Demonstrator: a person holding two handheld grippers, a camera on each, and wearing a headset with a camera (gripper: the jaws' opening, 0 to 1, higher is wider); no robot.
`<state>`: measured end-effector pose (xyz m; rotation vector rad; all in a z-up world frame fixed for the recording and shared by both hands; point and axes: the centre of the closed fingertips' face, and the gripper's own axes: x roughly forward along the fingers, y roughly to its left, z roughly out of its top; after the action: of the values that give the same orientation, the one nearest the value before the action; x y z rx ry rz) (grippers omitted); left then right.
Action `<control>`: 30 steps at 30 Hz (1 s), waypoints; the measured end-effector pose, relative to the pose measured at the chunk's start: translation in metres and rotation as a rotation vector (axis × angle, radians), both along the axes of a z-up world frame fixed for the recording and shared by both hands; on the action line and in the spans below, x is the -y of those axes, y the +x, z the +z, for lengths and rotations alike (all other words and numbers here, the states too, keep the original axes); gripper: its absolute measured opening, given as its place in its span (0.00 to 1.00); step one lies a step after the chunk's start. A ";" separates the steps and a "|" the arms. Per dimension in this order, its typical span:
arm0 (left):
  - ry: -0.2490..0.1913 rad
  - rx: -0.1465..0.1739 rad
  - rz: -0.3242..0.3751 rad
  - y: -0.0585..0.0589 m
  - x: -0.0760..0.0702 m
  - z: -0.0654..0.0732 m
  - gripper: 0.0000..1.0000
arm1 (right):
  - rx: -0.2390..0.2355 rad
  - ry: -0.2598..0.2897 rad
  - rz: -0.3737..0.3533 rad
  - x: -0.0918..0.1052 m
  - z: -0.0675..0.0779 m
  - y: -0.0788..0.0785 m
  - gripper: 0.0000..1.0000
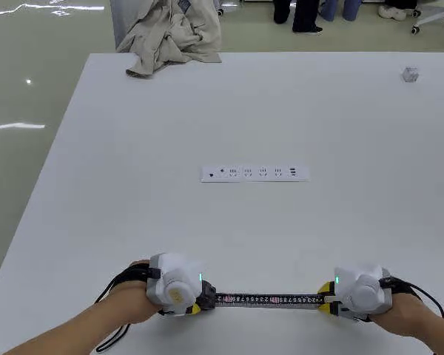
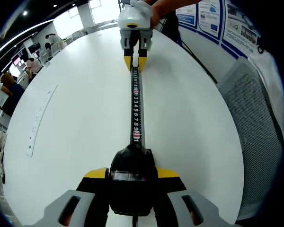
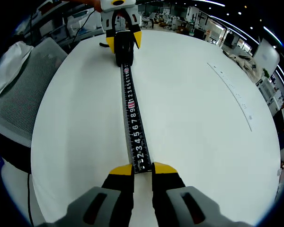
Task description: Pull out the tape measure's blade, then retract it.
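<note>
While the black case (image 2: 132, 189) of the tape measure sits clamped between the yellow-tipped jaws of the left gripper (image 1: 200, 301), the blade (image 3: 131, 113) runs out of it flat along the white table (image 1: 281, 111). Its free end is pinched by the right gripper (image 3: 142, 169), whose two jaws are closed against the tip on either side. Both grippers are therefore grasping: the left one the case, the right one the blade's end.

From the head view the drawn-out tape lies at 6 o'clock on the table, close to the near edge, with the left gripper at 7 o'clock and the right gripper at 5 o'clock, each held in a hand. The printed numbers (black, with some red marks) face up along the whole visible length.

A white power strip (image 1: 255, 174) lies near the middle of the table, well apart from the tape. A crumpled beige garment (image 1: 170, 33) rests on the far edge at 11 o'clock, and a small clear object (image 1: 409, 74) stands at 1 o'clock. A grey mesh chair back (image 2: 248, 137) shows beside the table in the left gripper view.
</note>
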<state>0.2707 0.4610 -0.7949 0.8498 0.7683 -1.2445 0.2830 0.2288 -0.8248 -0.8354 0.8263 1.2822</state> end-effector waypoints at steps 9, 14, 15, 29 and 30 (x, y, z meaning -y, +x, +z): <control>0.001 0.000 0.006 0.001 0.000 -0.002 0.34 | 0.039 -0.021 0.026 0.000 0.001 0.000 0.15; 0.001 0.004 0.009 0.001 0.000 -0.002 0.34 | 0.039 -0.023 0.030 -0.001 0.002 0.000 0.15; -0.001 0.005 0.009 0.001 0.000 -0.002 0.34 | 0.039 -0.023 0.030 0.000 0.001 0.000 0.15; -0.027 0.016 0.026 0.002 0.001 -0.001 0.35 | 0.048 -0.020 0.022 0.000 0.001 0.001 0.16; -0.027 0.018 0.030 0.002 0.001 -0.001 0.35 | 0.047 -0.020 0.016 0.000 0.001 0.001 0.16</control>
<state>0.2731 0.4601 -0.7957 0.8234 0.7457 -1.2168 0.2840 0.2287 -0.8236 -0.8864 0.7972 1.2657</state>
